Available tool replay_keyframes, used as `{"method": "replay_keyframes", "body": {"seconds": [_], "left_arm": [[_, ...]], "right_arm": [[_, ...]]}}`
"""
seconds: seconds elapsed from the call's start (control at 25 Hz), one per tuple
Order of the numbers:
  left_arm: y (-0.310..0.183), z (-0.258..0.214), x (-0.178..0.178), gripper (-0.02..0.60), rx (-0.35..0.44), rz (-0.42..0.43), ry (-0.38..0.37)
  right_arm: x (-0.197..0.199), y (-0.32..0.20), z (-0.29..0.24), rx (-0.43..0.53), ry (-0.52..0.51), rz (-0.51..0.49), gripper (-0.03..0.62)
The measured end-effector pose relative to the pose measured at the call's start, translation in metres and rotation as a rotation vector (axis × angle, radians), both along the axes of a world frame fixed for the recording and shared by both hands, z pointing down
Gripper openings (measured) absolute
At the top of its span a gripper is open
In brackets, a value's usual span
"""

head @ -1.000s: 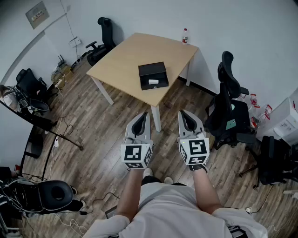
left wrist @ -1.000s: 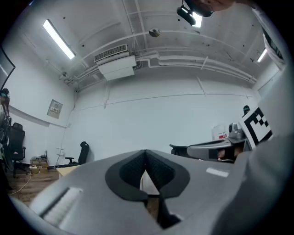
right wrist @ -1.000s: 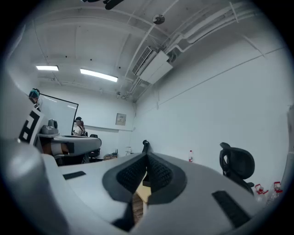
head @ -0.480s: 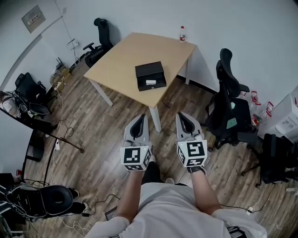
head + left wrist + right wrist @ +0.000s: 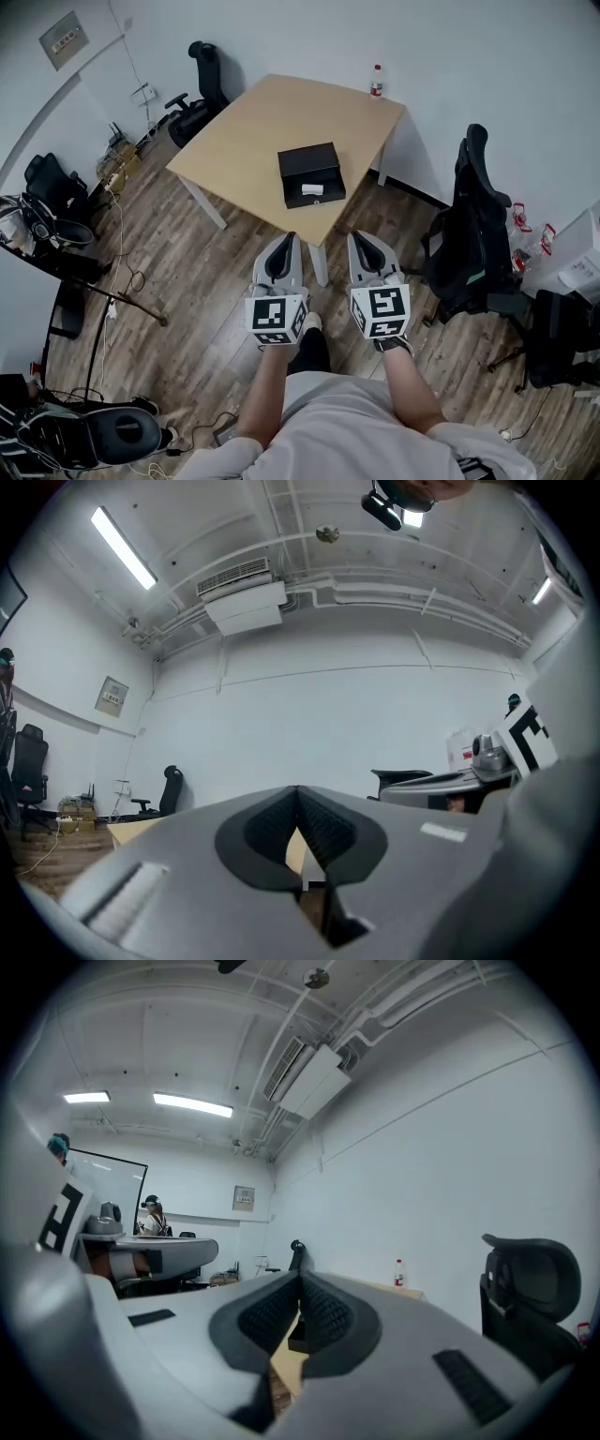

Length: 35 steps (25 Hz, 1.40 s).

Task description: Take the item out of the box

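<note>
A black box lies near the front edge of a light wooden table, with a small white item on its near side. My left gripper and right gripper are held side by side above the floor, short of the table and well apart from the box. Both are shut with nothing between the jaws. In the left gripper view the jaws meet at the tips. The right gripper view shows the jaws closed too, with the box's dark edge behind them.
A plastic bottle stands at the table's far corner. Black office chairs sit at the right and far left. Cables and gear litter the wooden floor at the left. White containers stand at the right edge.
The view has shifted as the person stepped closer; the table and box sit nearer to both grippers. Both grippers stayed shut and side by side.
</note>
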<state>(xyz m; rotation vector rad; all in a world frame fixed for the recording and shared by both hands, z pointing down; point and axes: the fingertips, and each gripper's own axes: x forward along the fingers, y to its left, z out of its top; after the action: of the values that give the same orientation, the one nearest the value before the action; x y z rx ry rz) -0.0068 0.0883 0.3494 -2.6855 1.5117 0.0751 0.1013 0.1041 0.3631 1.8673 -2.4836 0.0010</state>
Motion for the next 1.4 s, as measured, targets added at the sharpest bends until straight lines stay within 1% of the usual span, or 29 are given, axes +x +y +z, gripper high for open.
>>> {"method": "replay_keyframes", "body": {"seconds": [0.16,0.36,0.6,0.72,0.88,1.04,1.2,1.32,1.4], "left_arm": [[-0.063,-0.007,-0.004,0.008,0.008,0.018,0.007],[-0.121,-0.012,-0.011,0.008,0.006,0.047,0.021],[-0.182,0.007,-0.031,0.008,-0.036,0.067,0.03],[-0.21,0.011,-0.044,0.008,-0.047,0.092,0.037],[-0.237,0.022,-0.057,0.008,-0.053,0.098,0.024],[-0.255,0.042,-0.046,0.008,-0.1,0.131,0.013],[-0.278,0.061,-0.029,0.008,-0.141,0.168,-0.002],[-0.302,0.075,-0.025,0.008,-0.168,0.166,-0.005],[-0.315,0.085,-0.023,0.008,-0.195,0.153,-0.001]], "right_arm": [[-0.008,-0.056,-0.009,0.004,0.006,0.014,0.012],[-0.013,-0.115,-0.016,0.003,0.006,0.054,0.012],[-0.034,-0.178,0.003,-0.043,0.032,0.059,0.012],[-0.047,-0.206,0.007,-0.038,0.039,0.052,0.012],[-0.06,-0.23,0.018,-0.044,0.049,0.05,0.012],[-0.06,-0.247,0.042,-0.111,0.068,0.041,0.012],[-0.048,-0.269,0.071,-0.181,0.101,0.029,0.012],[-0.043,-0.292,0.091,-0.224,0.129,0.005,0.014],[-0.042,-0.304,0.107,-0.272,0.166,-0.031,0.014]]}}
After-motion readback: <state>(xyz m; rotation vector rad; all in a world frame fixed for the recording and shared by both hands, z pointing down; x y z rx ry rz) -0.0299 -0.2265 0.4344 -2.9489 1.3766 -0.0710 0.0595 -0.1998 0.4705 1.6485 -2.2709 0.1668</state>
